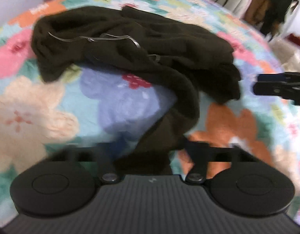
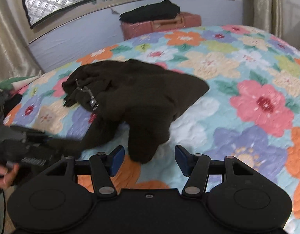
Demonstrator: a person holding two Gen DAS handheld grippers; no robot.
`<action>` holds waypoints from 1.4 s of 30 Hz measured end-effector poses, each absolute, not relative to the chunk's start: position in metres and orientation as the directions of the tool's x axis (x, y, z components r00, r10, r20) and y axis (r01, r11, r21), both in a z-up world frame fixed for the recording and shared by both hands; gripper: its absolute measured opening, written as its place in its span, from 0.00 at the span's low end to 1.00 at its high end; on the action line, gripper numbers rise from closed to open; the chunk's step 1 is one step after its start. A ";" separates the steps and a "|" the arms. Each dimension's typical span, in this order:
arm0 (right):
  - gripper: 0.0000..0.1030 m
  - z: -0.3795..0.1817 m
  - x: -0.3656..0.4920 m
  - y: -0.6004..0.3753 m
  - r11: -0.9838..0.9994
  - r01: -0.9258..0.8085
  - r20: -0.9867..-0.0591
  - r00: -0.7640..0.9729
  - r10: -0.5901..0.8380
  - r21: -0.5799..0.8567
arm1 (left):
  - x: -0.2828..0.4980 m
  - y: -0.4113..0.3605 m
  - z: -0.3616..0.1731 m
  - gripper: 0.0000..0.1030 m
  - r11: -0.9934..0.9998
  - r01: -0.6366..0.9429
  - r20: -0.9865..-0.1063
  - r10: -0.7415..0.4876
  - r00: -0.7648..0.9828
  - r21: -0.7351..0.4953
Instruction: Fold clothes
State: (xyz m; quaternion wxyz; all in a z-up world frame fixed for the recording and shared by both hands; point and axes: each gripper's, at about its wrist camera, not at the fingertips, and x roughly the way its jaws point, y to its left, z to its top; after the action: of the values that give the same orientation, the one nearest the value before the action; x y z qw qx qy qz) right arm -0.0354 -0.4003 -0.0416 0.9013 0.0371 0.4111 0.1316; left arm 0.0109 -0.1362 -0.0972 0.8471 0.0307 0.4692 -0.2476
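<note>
A dark brown garment [image 1: 130,44] with a thin grey drawstring [image 1: 103,38] lies crumpled on the flowered bedspread [image 1: 42,105]. My left gripper [image 1: 150,152] is shut on a hanging end of it; the cloth hides the fingertips. In the right wrist view the same garment [image 2: 134,97] lies ahead, one lobe reaching between the blue pads [image 2: 118,159]. My right gripper [image 2: 149,160] is open, its jaws on either side of that lobe, not touching. The left gripper [image 2: 42,148] shows at the left there, and the right gripper [image 1: 276,86] at the right edge of the left wrist view.
A folded black garment [image 2: 150,11] lies on a pink case [image 2: 161,26] at the far edge of the bed, against the wall. Curtains [image 2: 7,44] hang at the left and right. A hand [image 2: 5,175] holds the left gripper.
</note>
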 end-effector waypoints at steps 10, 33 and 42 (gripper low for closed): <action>0.62 -0.063 -0.048 -0.398 0.964 -0.181 -0.743 0.615 0.266 0.195 | -0.005 -0.021 -0.001 0.11 0.992 0.102 -0.653 -0.129 0.747 -0.080; 0.64 -0.082 -0.053 -0.339 0.976 -0.219 -0.717 0.680 0.153 0.001 | -0.062 0.132 -0.032 0.10 0.907 -0.345 -0.723 0.070 0.687 -0.240; 0.76 -0.078 -0.046 -0.331 0.963 -0.227 -0.704 0.660 0.261 0.144 | -0.067 0.138 -0.024 0.10 0.893 -0.351 -0.707 0.052 0.705 -0.283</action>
State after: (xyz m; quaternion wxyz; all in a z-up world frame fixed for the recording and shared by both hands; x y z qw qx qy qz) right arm -0.0458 -0.3312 -0.0781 0.9108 0.0217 0.3899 0.1339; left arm -0.0669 0.1376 -0.0239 0.9007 -0.2029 0.3675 0.1119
